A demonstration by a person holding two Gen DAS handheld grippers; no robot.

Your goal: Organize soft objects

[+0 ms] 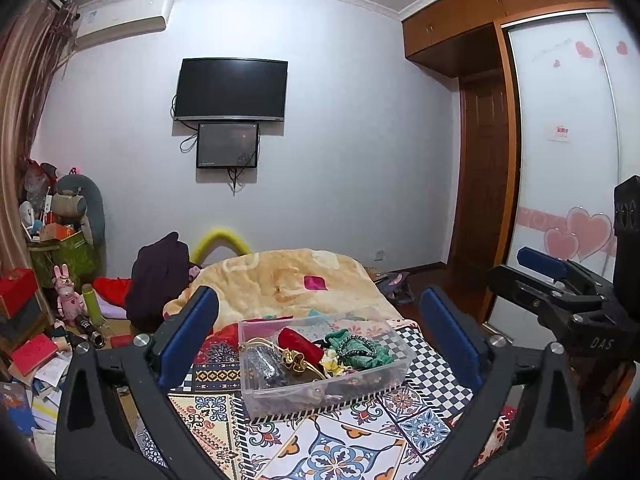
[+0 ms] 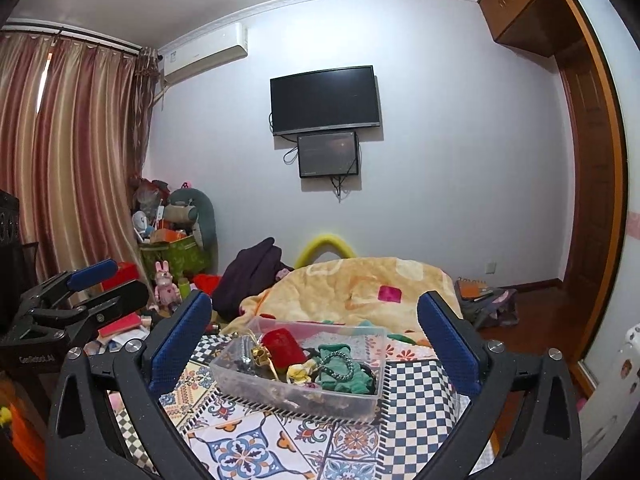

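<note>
A clear plastic box (image 1: 362,390) sits on the patterned bed cover, also in the right wrist view (image 2: 240,386). It holds several soft items: a red velvet pouch (image 1: 301,345) (image 2: 285,345), green scrunchies (image 1: 360,350) (image 2: 344,372), a gold bow (image 1: 294,361) and a dark sparkly piece (image 1: 264,366). My left gripper (image 1: 320,340) is open and empty, above and in front of the box. My right gripper (image 2: 316,340) is open and empty, likewise facing the box. Each gripper shows at the edge of the other's view.
A yellow fleece blanket (image 1: 288,276) is bunched behind the box. A dark garment (image 1: 158,276) lies at the bed's far left. Cluttered boxes, books and toys (image 1: 60,280) fill the left floor. A wardrobe (image 1: 568,160) stands right.
</note>
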